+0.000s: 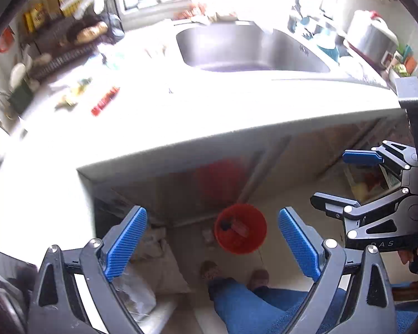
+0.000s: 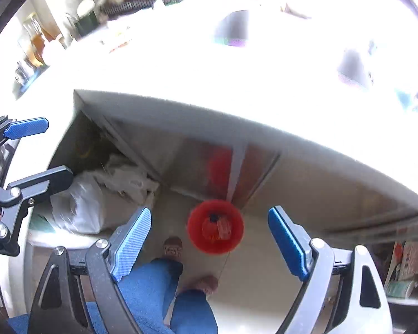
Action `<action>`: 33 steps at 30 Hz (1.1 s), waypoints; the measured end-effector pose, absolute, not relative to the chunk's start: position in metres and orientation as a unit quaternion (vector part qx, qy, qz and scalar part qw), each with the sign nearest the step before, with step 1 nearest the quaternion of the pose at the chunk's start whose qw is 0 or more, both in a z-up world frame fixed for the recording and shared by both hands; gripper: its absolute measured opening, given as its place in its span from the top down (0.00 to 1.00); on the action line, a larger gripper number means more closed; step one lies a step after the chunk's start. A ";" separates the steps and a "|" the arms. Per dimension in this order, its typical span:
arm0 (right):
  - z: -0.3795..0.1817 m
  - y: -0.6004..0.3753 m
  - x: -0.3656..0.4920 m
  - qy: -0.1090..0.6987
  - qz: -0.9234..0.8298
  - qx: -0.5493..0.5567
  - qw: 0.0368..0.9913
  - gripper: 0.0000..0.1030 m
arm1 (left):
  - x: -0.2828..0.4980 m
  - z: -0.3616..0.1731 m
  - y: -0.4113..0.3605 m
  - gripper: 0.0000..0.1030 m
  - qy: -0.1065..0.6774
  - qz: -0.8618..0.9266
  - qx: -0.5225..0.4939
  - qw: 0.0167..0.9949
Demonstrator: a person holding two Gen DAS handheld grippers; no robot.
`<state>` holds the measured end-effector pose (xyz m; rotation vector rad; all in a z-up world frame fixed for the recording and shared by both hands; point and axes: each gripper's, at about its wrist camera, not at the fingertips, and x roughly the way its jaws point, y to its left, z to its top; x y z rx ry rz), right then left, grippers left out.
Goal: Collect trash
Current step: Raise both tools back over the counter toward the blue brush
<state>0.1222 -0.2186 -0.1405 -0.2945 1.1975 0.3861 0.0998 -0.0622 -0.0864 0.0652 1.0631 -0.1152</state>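
A round red bucket [image 1: 240, 228] stands on the pale floor below the front edge of a white kitchen counter [image 1: 181, 117]. A few pieces of trash lie inside the red bucket [image 2: 215, 226], among them a reddish wrapper and something small and dark; blur hides the details. Seen from above, the bucket sits just in front of the cabinet face, and its red colour reflects faintly on the cabinet doors behind it.

Both tools hang above the floor, pointing down at the bucket. The left gripper [image 1: 212, 246] has its blue-padded fingers spread wide apart with nothing between them. The right gripper [image 2: 209, 245] is likewise spread wide and holds nothing. In each view the bucket appears in the gap between the fingers, well below them.

The person's blue-trousered legs [image 2: 164, 292] and brown slippers stand just beside the bucket. To the left, white plastic bags [image 2: 97, 197] are piled under the counter.

On the counter, a steel sink [image 1: 250, 50] sits toward the back. A red wrapper [image 1: 105, 100] and a yellowish scrap [image 1: 72, 94] lie on the counter's left part, near a dark dish rack [image 1: 61, 55].
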 end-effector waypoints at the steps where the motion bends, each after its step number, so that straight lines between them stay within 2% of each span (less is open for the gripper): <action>1: -0.132 -0.214 0.127 0.551 0.183 -0.138 0.803 0.17 | 0.103 -0.083 -0.058 0.08 0.503 -0.051 0.029 0.862; 5: -0.107 -0.192 0.143 0.519 0.201 -0.146 0.818 0.10 | 0.115 -0.061 -0.032 0.08 0.488 -0.033 0.017 0.872; 15: -0.085 -0.113 0.218 0.511 0.230 -0.148 0.815 0.09 | 0.179 -0.020 0.068 0.08 0.490 0.022 0.015 0.871; 18: -0.081 -0.087 0.246 0.510 0.238 -0.145 0.814 0.02 | 0.199 -0.015 0.100 0.08 0.489 0.045 0.014 0.871; 33: -0.120 0.045 0.373 0.561 0.238 -0.154 0.778 0.00 | 0.278 -0.045 0.249 0.08 0.507 0.134 -0.092 0.847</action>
